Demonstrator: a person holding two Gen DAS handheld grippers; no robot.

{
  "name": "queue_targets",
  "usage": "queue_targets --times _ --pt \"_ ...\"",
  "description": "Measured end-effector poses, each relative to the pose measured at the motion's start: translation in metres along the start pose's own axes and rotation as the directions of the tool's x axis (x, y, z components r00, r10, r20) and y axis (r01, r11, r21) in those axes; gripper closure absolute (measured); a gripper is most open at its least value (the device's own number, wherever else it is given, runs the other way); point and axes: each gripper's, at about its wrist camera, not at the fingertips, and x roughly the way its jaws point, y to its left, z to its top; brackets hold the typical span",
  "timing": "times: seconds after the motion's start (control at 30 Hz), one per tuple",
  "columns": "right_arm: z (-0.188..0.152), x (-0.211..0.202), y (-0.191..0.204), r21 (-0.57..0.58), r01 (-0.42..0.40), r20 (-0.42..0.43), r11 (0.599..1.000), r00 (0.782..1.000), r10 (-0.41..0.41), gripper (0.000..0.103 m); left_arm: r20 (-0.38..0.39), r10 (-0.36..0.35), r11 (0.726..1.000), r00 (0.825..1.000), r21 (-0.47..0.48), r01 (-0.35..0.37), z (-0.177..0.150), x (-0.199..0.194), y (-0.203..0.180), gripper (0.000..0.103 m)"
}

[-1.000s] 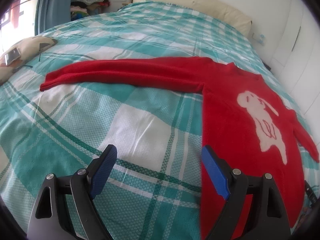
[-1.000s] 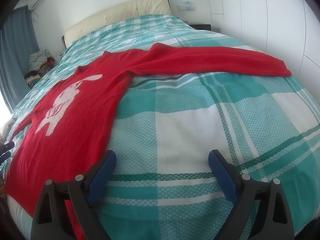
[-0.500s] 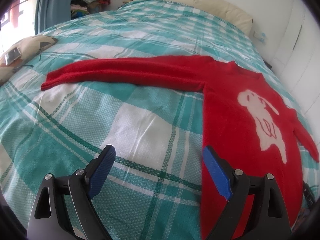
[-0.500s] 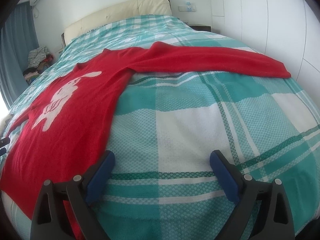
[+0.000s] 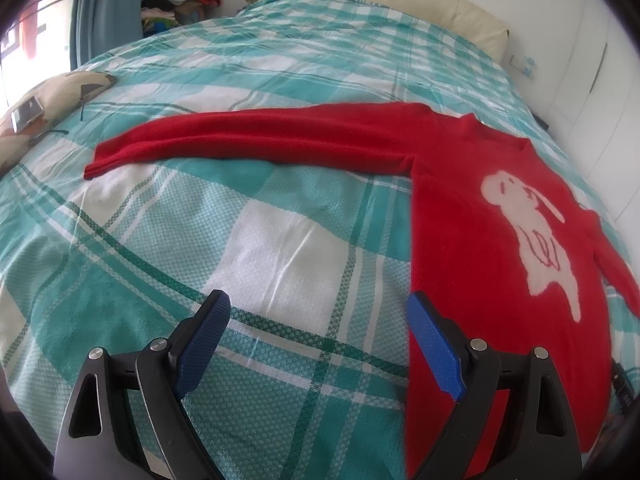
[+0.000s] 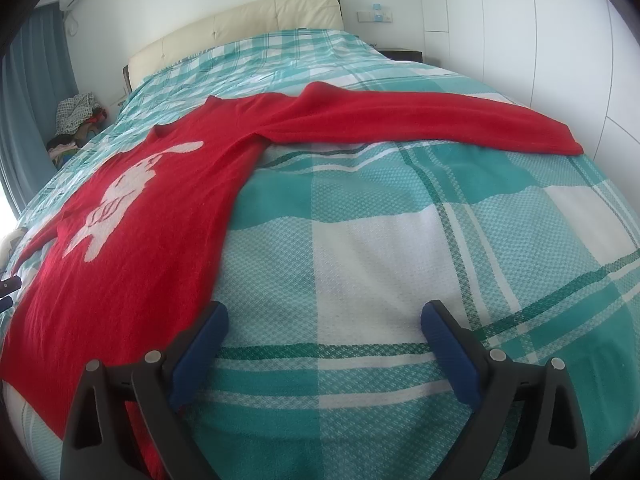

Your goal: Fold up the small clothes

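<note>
Red sweater [image 5: 480, 264], one, two open tongs [image 5: 318, 344]

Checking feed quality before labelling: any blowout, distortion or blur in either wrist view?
Left wrist view: window blown out at the left edge, heavy fisheye bending the plaid bedspread, dark corner vignette. Right wrist view: even daylight, same barrel bend, red sweater sharp; soft only at the rim.

Left gripper [image 5: 316, 312] and right gripper [image 6: 324, 322] gape wide, empty.
</note>
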Motion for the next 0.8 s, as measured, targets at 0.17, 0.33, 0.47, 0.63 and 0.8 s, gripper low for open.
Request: queue_targets --times 0.17,0.33,0.47,0.63,0.8 --pt "-0.0011 0.0006 0.0002 -0.004 0.003 0.0 1.0 1.0 -0.003 0.006 -0.004 0.001 1.0 1.0 0.0 -0.001 0.0004 0.0008 0.0005 0.012" --pt "-0.0024 0.0013 0.0006 -0.007 0.004 -0.001 1.0 1.0 -0.004 0.005 -0.011 0.004 1.0 1.0 -0.006 -0.004 0.0001 0.0032 0.002 0.012" --pt "-0.0029 0.002 0.0011 -0.01 0.005 -0.002 1.0 1.0 -0.005 0.004 -0.015 0.005 1.0 1.0 -0.007 -0.005 0.0002 0.0043 0.0025 0.012" --pt "-0.003 0.002 0.0012 -0.01 0.005 -0.002 1.0 1.0 -0.005 0.004 -0.016 0.005 1.0 1.0 -0.006 -0.006 0.0003 0.0045 0.0027 0.012" --pt "-0.0027 0.002 0.0014 -0.01 0.005 -0.002 1.0 1.0 -0.005 0.004 -0.021 0.008 1.0 1.0 -0.007 -0.008 -0.001 0.0061 0.0035 0.012"
